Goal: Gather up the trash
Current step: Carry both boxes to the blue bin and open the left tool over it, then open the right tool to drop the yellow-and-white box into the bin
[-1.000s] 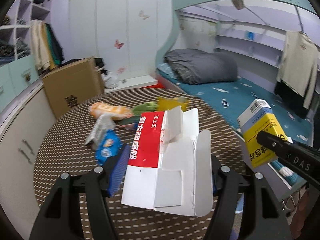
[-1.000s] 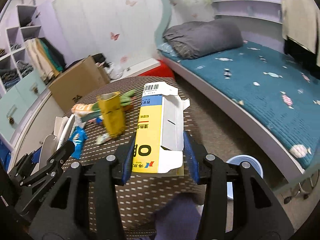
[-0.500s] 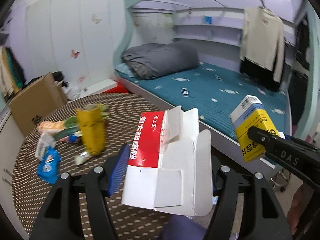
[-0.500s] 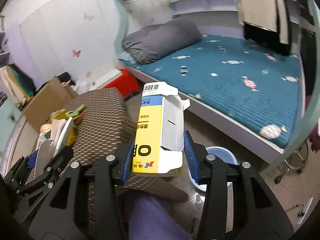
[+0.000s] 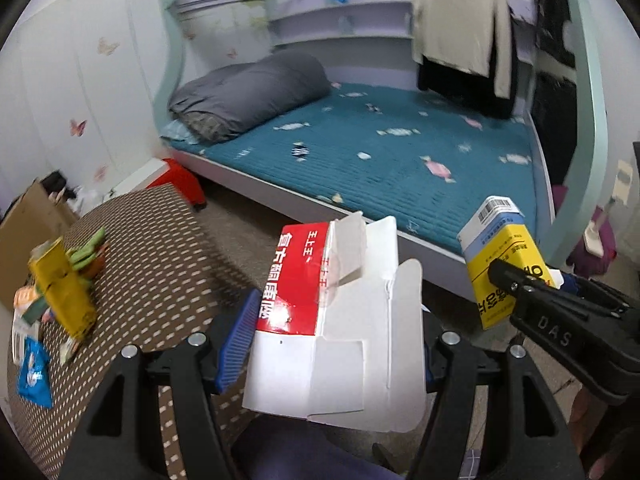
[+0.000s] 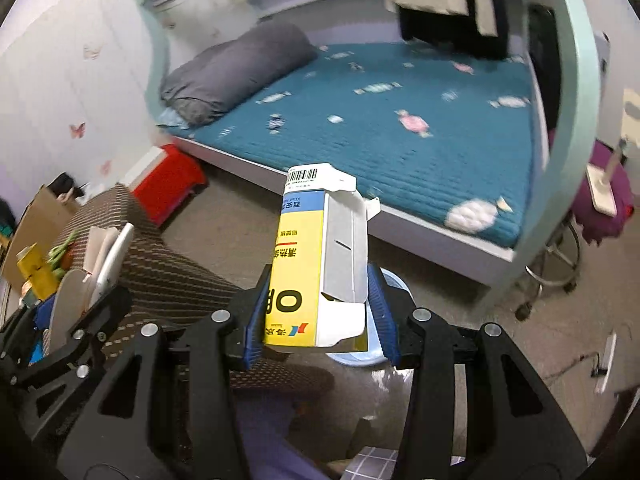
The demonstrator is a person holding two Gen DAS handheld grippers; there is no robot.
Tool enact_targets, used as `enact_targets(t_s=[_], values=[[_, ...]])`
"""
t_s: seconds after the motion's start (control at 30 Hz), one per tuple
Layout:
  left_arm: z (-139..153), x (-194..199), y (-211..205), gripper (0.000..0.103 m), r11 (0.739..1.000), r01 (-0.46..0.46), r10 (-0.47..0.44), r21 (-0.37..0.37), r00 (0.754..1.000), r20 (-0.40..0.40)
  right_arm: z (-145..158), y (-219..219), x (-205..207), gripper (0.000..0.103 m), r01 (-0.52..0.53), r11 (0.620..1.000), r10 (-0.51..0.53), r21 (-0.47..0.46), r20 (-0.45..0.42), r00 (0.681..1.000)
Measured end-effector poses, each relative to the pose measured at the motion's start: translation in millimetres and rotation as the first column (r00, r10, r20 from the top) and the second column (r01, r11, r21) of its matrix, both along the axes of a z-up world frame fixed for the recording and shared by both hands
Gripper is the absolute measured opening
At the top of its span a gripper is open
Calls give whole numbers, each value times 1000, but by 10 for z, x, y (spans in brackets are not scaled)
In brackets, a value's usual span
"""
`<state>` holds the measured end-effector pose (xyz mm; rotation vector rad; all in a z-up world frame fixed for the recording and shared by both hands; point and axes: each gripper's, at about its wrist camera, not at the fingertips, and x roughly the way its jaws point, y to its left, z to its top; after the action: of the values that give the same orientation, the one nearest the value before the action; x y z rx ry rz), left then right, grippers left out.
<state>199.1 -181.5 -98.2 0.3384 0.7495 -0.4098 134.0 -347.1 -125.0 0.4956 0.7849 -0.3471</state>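
Observation:
My left gripper (image 5: pixel 332 344) is shut on a flattened red and white carton (image 5: pixel 344 344), held upright off the table's right edge. Over the floor, my right gripper (image 6: pixel 320 316) is shut on a yellow and blue carton (image 6: pixel 312 276) with an open flap. A light blue bin (image 6: pixel 394 286) stands on the floor just behind and below that carton, mostly hidden by it. In the left wrist view the right gripper (image 5: pixel 560 320) and its yellow carton (image 5: pixel 504 248) are at the right. A yellow pack (image 5: pixel 64 292), a blue wrapper (image 5: pixel 34 372) and green wrappers (image 5: pixel 86 248) lie on the round table (image 5: pixel 160 272).
A bed with a teal cover (image 5: pixel 400 152) and a grey duvet (image 5: pixel 248 92) fills the far side. A red box (image 6: pixel 168 184) sits by the bed, a cardboard box (image 5: pixel 20 232) behind the table, a stool (image 6: pixel 556 264) at the right. A person's leg (image 5: pixel 300 452) is below.
Both grippers have swung right, away from the table and towards the bed and floor, each keeping its carton. The blue bin has come into view under the right gripper.

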Motion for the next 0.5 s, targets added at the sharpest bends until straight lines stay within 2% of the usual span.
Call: enact_targets(t_s=[0.13,0.3,0.33,0.37,0.43,0.5], values=[[-120,67,-295,65,998,44,-44,42,999,-9,-174,-250,-29,45,62,998,-62,16,-36,997],[-213,180,-617,66,997,80,-80,18,997,2,-287,-498,-54,45,126,992,-125,25,-60,990],[-216,185,-657,73,997,78,-78,0,997,11,-294,-541,-61,45,138,990,-136,24,-61,989],[-219,210,-688,86,997,72,-71,-15,997,20,-300,-585,-76,45,151,988,-150,24,-63,987],[-215,268,-726,88,997,66,-64,-45,997,39,-309,-635,-79,45,164,986,-162,23,-64,985],[-240,337,-761,88,997,66,-64,-42,997,32,-323,-649,-81,45,169,985,-167,21,-68,984]])
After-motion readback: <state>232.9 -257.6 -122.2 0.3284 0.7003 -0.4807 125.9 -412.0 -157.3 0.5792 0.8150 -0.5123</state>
